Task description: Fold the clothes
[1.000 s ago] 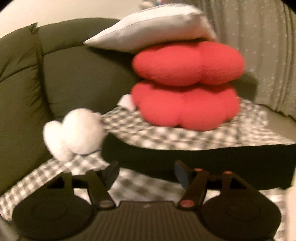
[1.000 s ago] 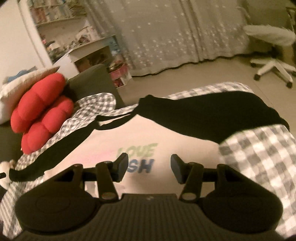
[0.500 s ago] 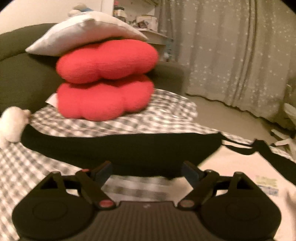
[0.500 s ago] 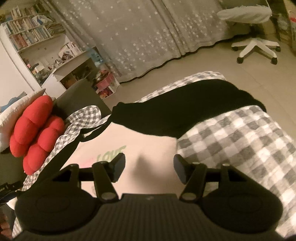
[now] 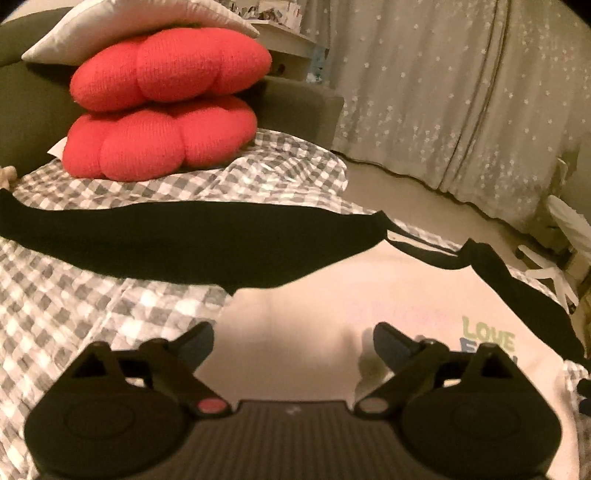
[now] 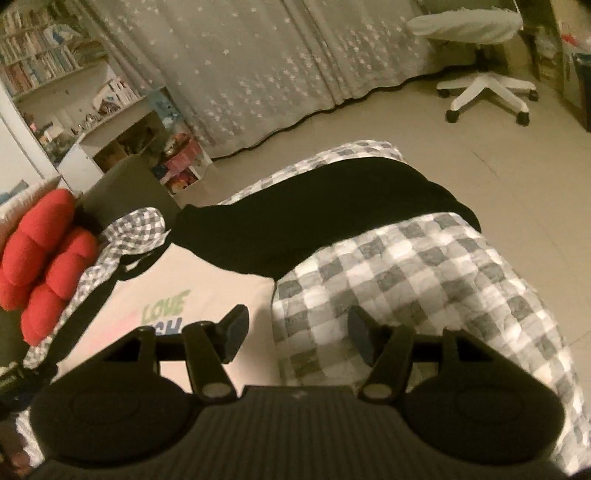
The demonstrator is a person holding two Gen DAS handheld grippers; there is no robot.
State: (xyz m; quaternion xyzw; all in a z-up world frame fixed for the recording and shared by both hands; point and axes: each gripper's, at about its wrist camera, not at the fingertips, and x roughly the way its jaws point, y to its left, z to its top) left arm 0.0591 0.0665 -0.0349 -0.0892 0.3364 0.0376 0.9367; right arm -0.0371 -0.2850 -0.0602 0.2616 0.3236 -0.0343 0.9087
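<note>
A cream T-shirt [image 5: 332,295] with black sleeves and the print "LOVE" lies spread flat on a grey checked blanket [image 5: 74,295]. Its left black sleeve [image 5: 166,243] stretches across the left wrist view, and its right sleeve [image 6: 325,221] across the right wrist view. My left gripper [image 5: 293,341] hovers over the shirt's left side edge; its jaws are opening and nothing is between them. My right gripper [image 6: 297,326] stands open over the shirt's right side edge [image 6: 271,295], with nothing held.
Two red cushions [image 5: 166,103] and a white pillow [image 5: 129,22] are stacked on the dark sofa [image 5: 22,110] behind the shirt. A star-patterned curtain [image 6: 277,66], a bookshelf [image 6: 55,85] and a white swivel chair [image 6: 484,66] stand beyond the tiled floor [image 6: 517,184].
The left gripper swung right from the sleeve onto the cream body and its jaws spread wider. The right gripper shifted right to the shirt's side edge, jaws slightly wider.
</note>
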